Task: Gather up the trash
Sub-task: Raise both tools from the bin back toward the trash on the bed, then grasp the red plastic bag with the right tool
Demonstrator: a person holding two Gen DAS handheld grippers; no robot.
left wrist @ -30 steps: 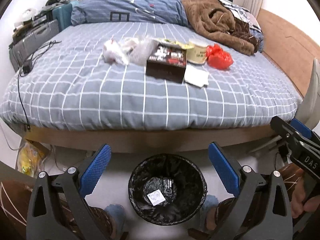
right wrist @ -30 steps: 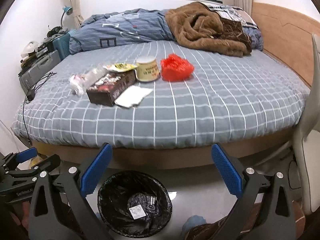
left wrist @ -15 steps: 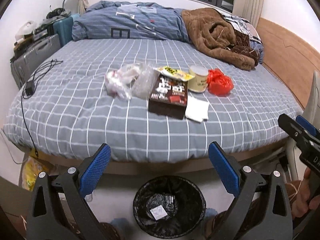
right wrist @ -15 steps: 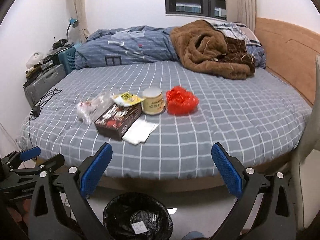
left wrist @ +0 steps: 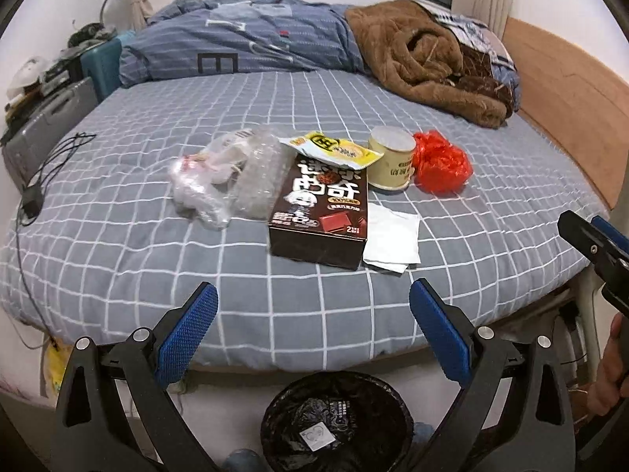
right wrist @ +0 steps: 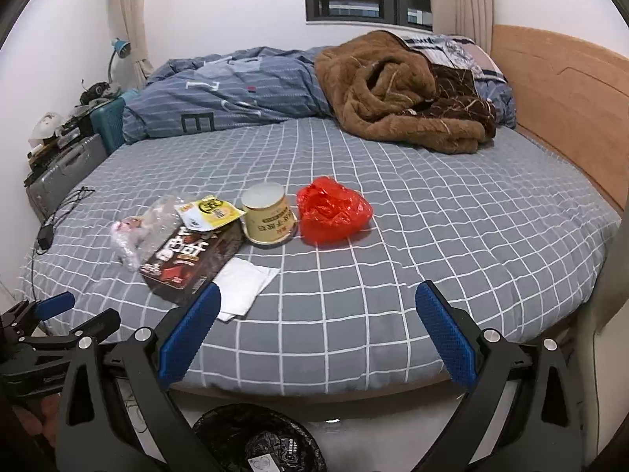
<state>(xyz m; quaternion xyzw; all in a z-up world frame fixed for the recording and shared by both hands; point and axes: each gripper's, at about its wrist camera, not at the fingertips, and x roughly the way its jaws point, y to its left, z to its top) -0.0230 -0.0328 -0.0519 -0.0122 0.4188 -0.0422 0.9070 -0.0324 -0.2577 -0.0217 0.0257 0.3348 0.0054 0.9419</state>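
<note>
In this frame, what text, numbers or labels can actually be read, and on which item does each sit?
"E": large block letter on the blue duvet.
"2": small digit at the near corner of the brown box; its big white characters appear upside down and are not legible to me.
Yellow snack packet: round emblem, characters too blurred.
Beige tub: dark print, too blurred.
White sticker in the trash bin: too small.
</note>
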